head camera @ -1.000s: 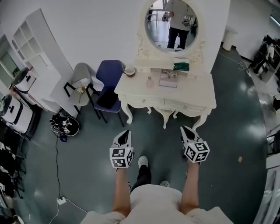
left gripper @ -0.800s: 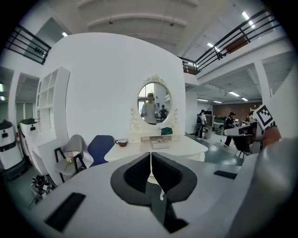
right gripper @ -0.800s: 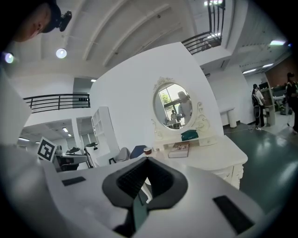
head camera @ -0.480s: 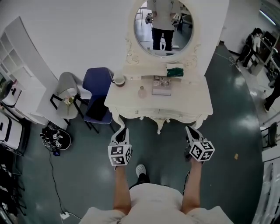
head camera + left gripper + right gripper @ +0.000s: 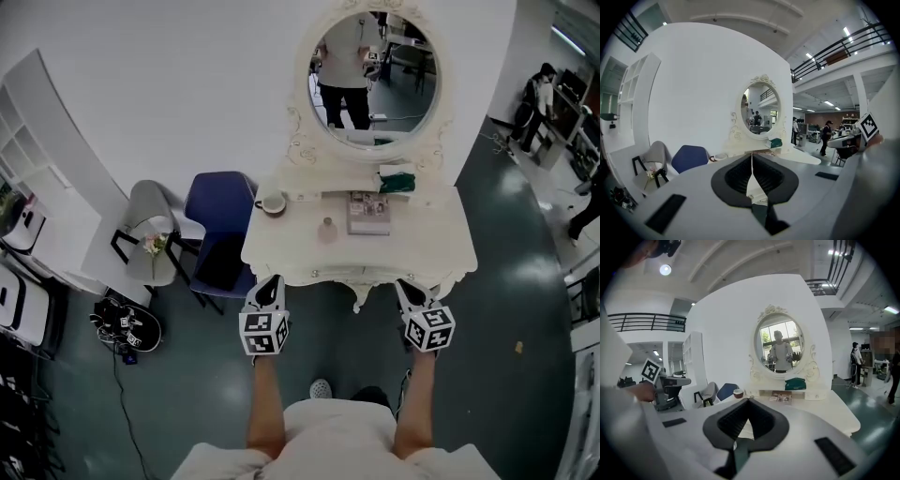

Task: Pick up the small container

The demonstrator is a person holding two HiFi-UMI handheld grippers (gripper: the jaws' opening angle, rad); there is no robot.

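Observation:
A small pale round container (image 5: pixel 327 229) stands on the white dressing table (image 5: pixel 441 248), between a cup (image 5: pixel 272 203) and a flat printed book (image 5: pixel 368 212). My left gripper (image 5: pixel 270 284) and right gripper (image 5: pixel 407 287) hover side by side at the table's front edge, short of the container. In the left gripper view the left gripper (image 5: pixel 751 157) has its jaws together with nothing between them. The right gripper (image 5: pixel 749 401) is also shut and empty. The jaws hide the container in both gripper views.
An oval mirror (image 5: pixel 373 75) rises behind the table, with a green box (image 5: pixel 397 180) on its shelf. A blue chair (image 5: pixel 221 225) and a grey chair (image 5: pixel 153 230) stand to the left. A dark bag (image 5: pixel 127 325) lies on the floor. People stand far right (image 5: pixel 542 89).
I have stepped up to the dressing table. Both grippers, which were over the open floor, now reach its front edge. Their jaws stay shut.

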